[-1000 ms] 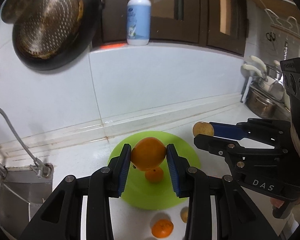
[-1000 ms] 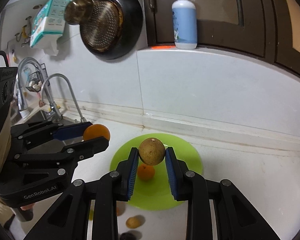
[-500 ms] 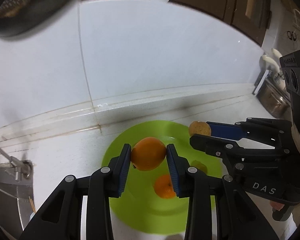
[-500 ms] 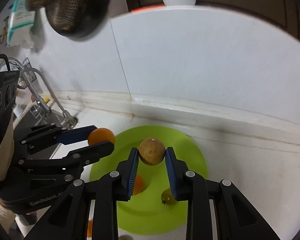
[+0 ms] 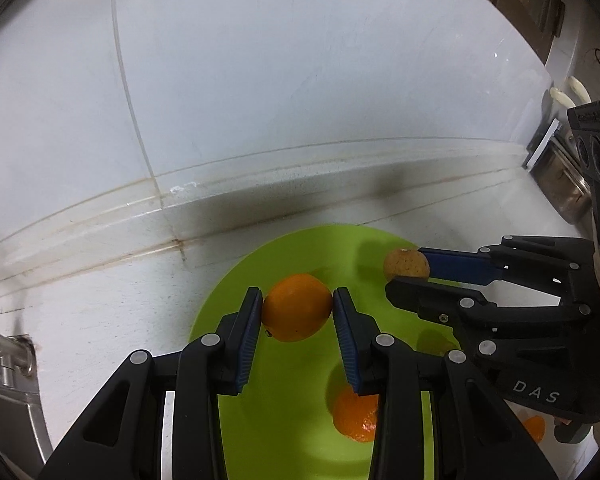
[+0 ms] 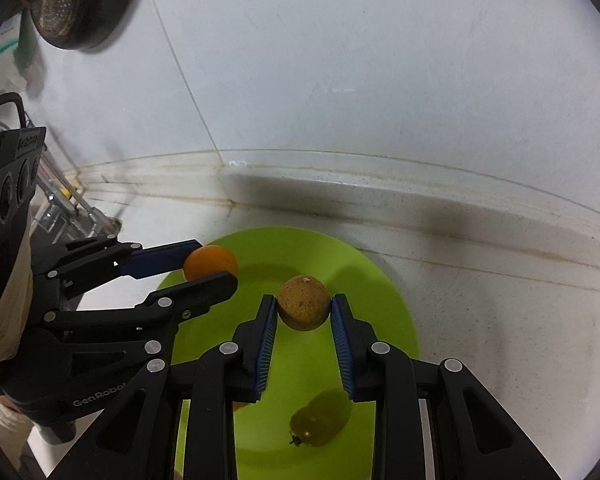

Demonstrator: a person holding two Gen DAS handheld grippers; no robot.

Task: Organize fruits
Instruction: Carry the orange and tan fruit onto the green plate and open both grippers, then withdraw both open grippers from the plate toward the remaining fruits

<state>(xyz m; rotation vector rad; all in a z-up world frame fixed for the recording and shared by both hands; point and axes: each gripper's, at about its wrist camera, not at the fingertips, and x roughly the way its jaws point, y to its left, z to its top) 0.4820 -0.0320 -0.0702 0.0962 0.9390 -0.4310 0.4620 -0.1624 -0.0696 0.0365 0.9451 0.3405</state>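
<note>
My left gripper (image 5: 297, 308) is shut on an orange (image 5: 297, 307) and holds it over the near-left part of a lime green plate (image 5: 320, 252). My right gripper (image 6: 304, 310) is shut on a brown speckled round fruit (image 6: 303, 308) over the same plate (image 6: 372, 304). Each gripper shows in the other's view: the right one (image 5: 408, 270) with the brown fruit (image 5: 406, 265), the left one (image 6: 212, 268) with the orange (image 6: 210, 262). A small tangerine (image 5: 354, 414) and a yellow-green fruit (image 6: 314, 426) lie on the plate.
The plate sits on a white counter against a white tiled wall (image 5: 300, 100). A sink edge (image 5: 8, 360) lies at the left, with a faucet (image 6: 64, 204). A dark pan (image 6: 80, 4) hangs on the wall. Another orange fruit (image 5: 534, 428) lies on the counter right of the plate.
Both grippers have moved forward and lower over the plate, each still holding its fruit. The plate looks larger and closer, and the shelf and bottle have left the views.
</note>
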